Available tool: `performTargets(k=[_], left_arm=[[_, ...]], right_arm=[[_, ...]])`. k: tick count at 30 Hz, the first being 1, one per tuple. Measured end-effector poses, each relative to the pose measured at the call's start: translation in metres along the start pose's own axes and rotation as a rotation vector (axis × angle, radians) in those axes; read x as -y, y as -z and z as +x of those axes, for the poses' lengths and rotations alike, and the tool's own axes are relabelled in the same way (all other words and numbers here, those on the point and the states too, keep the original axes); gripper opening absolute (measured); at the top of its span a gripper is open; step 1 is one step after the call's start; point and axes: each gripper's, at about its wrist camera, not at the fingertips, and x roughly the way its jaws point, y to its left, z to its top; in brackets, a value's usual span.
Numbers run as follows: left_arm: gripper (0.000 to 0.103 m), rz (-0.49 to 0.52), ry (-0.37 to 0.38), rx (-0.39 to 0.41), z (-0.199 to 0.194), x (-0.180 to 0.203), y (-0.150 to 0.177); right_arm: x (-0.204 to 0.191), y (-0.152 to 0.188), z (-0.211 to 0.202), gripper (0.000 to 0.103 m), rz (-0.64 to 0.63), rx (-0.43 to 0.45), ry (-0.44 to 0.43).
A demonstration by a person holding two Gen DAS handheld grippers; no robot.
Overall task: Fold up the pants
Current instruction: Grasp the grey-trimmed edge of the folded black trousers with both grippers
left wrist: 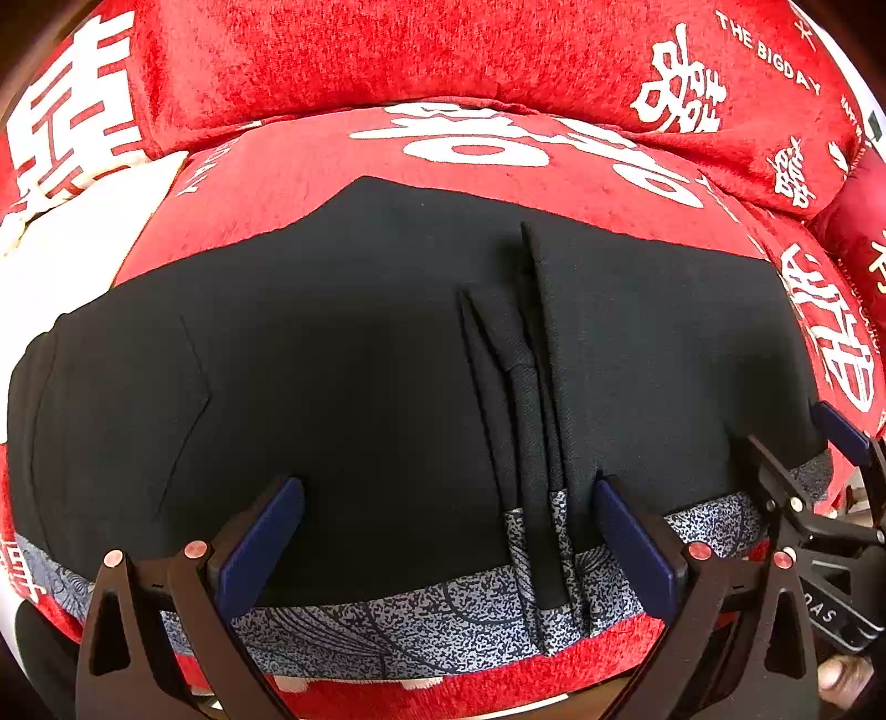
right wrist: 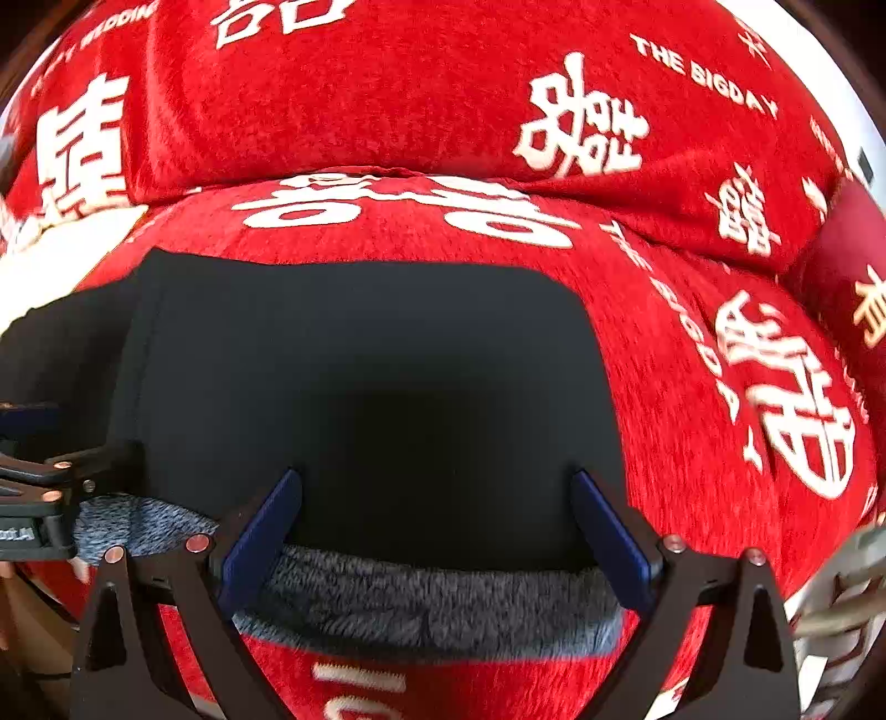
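Observation:
Black pants (left wrist: 332, 354) lie spread flat on a red sofa seat (left wrist: 310, 160), with a grey patterned waistband (left wrist: 421, 620) along the near edge and raised pleat folds (left wrist: 540, 387) right of centre. My left gripper (left wrist: 448, 498) is open just above the waistband, fingers apart over the cloth. The right gripper (left wrist: 825, 459) shows at the right edge of that view. In the right wrist view my right gripper (right wrist: 434, 493) is open over the right end of the pants (right wrist: 387, 360) and waistband (right wrist: 432, 603). The left gripper (right wrist: 33, 476) shows at the left edge.
The sofa cover is red with white characters and lettering; its back cushion (left wrist: 387, 50) rises behind the seat. A white patch of cloth (left wrist: 77, 249) lies at the left of the seat. A red cushion (right wrist: 847, 266) stands at the far right.

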Motion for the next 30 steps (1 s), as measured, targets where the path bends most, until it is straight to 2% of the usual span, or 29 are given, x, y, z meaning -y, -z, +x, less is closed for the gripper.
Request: performTargets(k=[2, 6, 9, 12, 13, 18, 22, 24, 26, 28, 30], left_arm=[[0.103, 0.001, 0.002, 0.004, -0.001, 0.000, 0.000], [0.103, 0.009, 0.008, 0.015, -0.001, -0.003, 0.002], [0.103, 0.015, 0.012, 0.018, -0.002, -0.003, 0.003], [0.103, 0.022, 0.017, 0.023, -0.002, -0.004, 0.003], [0.103, 0.024, 0.018, 0.026, -0.002, -0.004, 0.003], [0.103, 0.026, 0.030, 0.042, -0.003, -0.006, 0.004], [0.103, 0.021, 0.046, 0.042, -0.011, -0.011, 0.004], [0.103, 0.014, 0.030, 0.061, -0.024, -0.017, 0.006], [0.103, 0.016, -0.004, 0.121, -0.042, -0.027, 0.009], [0.103, -0.007, -0.029, 0.151, -0.053, -0.044, 0.011], [0.103, -0.047, -0.071, 0.129, -0.049, -0.066, 0.014]], right_arm=[[-0.004, -0.005, -0.004, 0.098, -0.016, -0.014, 0.025], [-0.009, -0.023, -0.012, 0.098, -0.009, 0.020, 0.004], [-0.019, -0.039, -0.001, 0.098, -0.023, 0.021, 0.009], [-0.029, -0.040, 0.027, 0.099, -0.037, -0.072, 0.015], [-0.029, -0.039, 0.029, 0.102, -0.026, -0.054, 0.019], [-0.027, -0.041, 0.023, 0.103, -0.005, -0.063, 0.014], [-0.030, -0.042, 0.009, 0.103, 0.014, -0.034, -0.001], [-0.033, -0.042, -0.001, 0.103, 0.025, -0.011, -0.007], [-0.036, -0.042, -0.008, 0.103, 0.026, 0.010, -0.016], [-0.041, -0.040, -0.005, 0.103, 0.020, -0.009, -0.023], [-0.048, -0.033, 0.007, 0.103, 0.005, -0.055, -0.026]])
